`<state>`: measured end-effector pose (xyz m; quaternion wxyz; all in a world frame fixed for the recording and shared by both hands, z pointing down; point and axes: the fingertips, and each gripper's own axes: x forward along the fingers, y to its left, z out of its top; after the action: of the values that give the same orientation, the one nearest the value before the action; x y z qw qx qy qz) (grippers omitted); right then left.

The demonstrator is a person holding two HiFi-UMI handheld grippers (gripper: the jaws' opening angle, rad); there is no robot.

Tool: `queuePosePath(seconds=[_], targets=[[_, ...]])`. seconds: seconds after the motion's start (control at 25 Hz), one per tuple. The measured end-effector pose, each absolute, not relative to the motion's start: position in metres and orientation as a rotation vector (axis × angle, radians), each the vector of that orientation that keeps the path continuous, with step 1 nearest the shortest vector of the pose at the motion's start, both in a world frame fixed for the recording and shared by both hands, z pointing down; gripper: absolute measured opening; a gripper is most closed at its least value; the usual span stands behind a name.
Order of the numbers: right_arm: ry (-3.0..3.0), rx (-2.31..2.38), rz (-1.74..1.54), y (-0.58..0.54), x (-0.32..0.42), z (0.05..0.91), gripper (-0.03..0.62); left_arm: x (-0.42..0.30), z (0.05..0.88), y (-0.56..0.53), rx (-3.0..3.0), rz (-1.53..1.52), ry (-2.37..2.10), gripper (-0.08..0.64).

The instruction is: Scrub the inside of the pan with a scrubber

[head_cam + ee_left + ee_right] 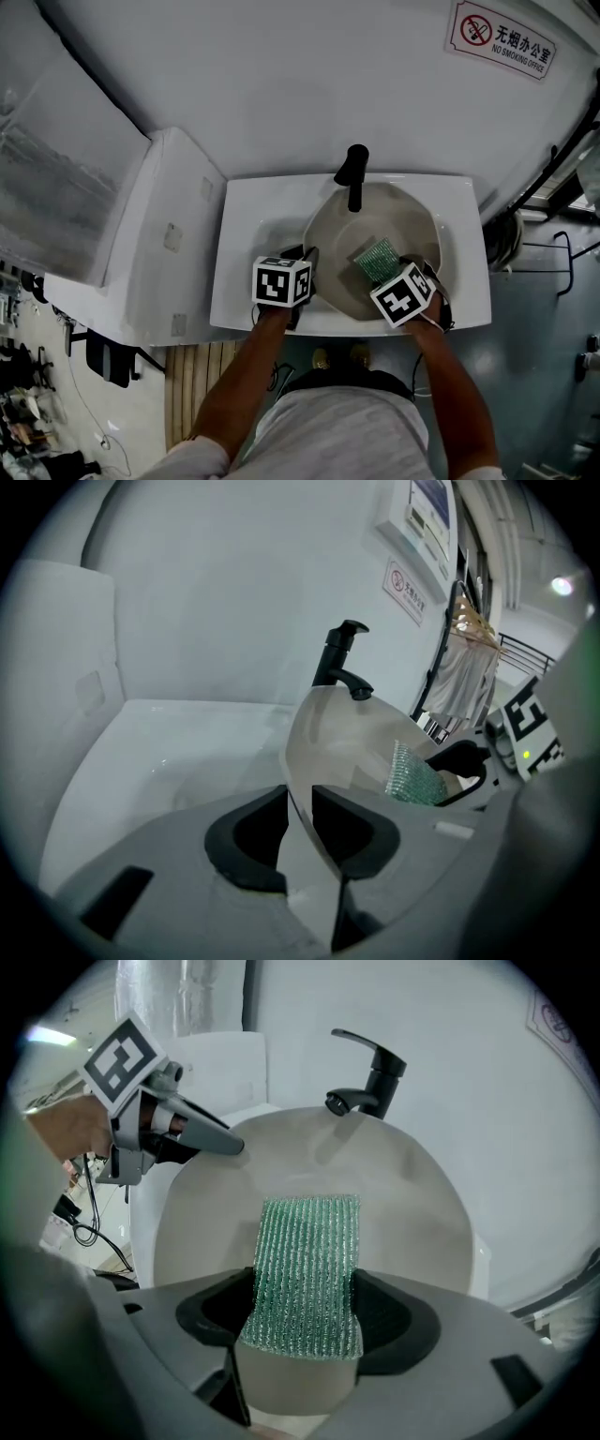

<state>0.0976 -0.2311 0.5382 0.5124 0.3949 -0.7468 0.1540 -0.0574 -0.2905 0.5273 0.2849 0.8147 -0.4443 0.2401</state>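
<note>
A pale round pan sits tilted in the white sink under the black faucet. My left gripper is shut on the pan's near-left rim; in the left gripper view the thin rim runs between the two pads of that gripper. My right gripper is shut on a green mesh scrubber, which lies against the inside of the pan. In the right gripper view the scrubber stands up from between the jaws of that gripper, and the left gripper shows at the pan's far-left rim.
A white appliance stands against the sink's left side. The faucet spout overhangs the pan's far edge. A no-smoking sign hangs on the wall, and a dark rack stands to the right of the sink.
</note>
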Motion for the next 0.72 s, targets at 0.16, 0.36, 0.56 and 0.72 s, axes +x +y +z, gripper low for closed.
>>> queuePosePath(seconds=[0.16, 0.36, 0.56, 0.72], targets=[[-1.862, 0.991, 0.386, -0.234, 0.098, 0.519, 0.339, -0.064, 0.514, -0.292, 2.206, 0.620, -1.226, 0.144], [-1.996, 1.081, 0.424, -0.237, 0.097, 0.482, 0.339, -0.074, 0.472, -0.289, 2.292, 0.514, -1.307, 0.172], [-2.130, 1.139, 0.391, -0.240, 0.093, 0.436, 0.339, -0.067, 0.418, -0.281, 2.435, 0.386, -1.339, 0.172], [-2.256, 1.170, 0.342, -0.242, 0.084, 0.393, 0.339, -0.058, 0.370, -0.276, 2.550, 0.248, -1.331, 0.172]])
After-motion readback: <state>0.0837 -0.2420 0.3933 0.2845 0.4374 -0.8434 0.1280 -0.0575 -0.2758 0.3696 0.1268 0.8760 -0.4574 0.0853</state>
